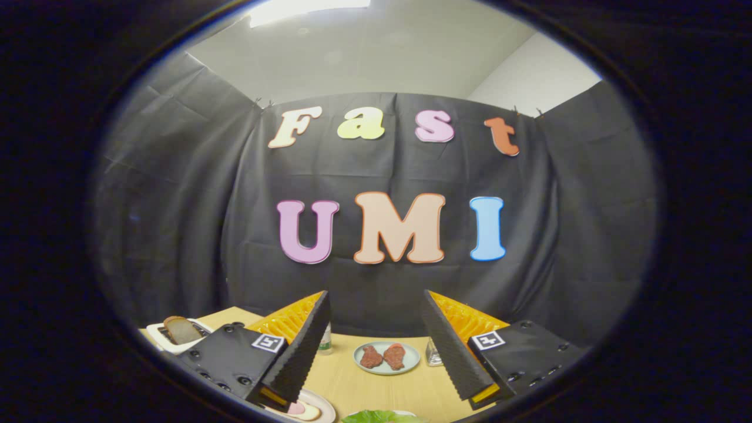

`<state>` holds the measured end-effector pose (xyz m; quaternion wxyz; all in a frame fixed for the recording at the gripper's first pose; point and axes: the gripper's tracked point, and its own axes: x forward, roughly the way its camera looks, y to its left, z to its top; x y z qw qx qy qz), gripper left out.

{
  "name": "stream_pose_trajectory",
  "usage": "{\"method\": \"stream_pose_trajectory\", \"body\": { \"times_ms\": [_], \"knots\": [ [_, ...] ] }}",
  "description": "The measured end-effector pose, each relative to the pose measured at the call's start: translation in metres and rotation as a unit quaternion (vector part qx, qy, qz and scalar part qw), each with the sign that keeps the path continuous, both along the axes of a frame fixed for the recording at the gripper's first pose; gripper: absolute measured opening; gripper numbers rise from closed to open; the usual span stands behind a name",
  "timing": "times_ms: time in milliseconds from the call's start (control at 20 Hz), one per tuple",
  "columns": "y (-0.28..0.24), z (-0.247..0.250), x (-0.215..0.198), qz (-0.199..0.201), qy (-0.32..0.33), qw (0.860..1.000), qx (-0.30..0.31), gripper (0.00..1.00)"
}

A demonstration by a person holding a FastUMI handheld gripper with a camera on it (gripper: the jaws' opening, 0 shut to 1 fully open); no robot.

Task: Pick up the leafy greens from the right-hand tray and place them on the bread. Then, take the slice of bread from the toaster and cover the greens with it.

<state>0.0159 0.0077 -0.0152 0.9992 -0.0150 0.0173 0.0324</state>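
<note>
While our gripper [375, 352] hangs with fingers wide apart and empty, we judge nothing done: leafy greens [382, 416] lie near, bread slice [181, 329] sits in the far-left toaster [157, 336].

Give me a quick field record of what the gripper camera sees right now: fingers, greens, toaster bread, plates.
gripper: open, fingers spread, holding nothing
leafy greens: low between the fingers, near the camera, not gripped
toaster: beyond the left finger, bread slice standing up out of it
blue plate: ahead between the fingers, two reddish meat pieces on it
near plate: beside the left finger
table: light wood
</note>
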Motion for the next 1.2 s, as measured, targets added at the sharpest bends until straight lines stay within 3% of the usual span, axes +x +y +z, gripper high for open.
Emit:
{"method": "stream_pose_trajectory", "body": {
  "times_ms": [350, 550, 800, 1200],
  "knots": [
    [-0.016, -0.056, 0.006, 0.101, 0.082, 0.991, -0.023, 1.00],
    [-0.020, -0.084, -0.001, 0.155, 0.110, 0.978, -0.080, 1.00],
    [-0.017, -0.140, -0.013, 0.218, 0.181, 0.949, -0.135, 1.00],
    [-0.024, -0.232, -0.036, 0.275, 0.292, 0.897, -0.184, 1.00]
  ]
}}
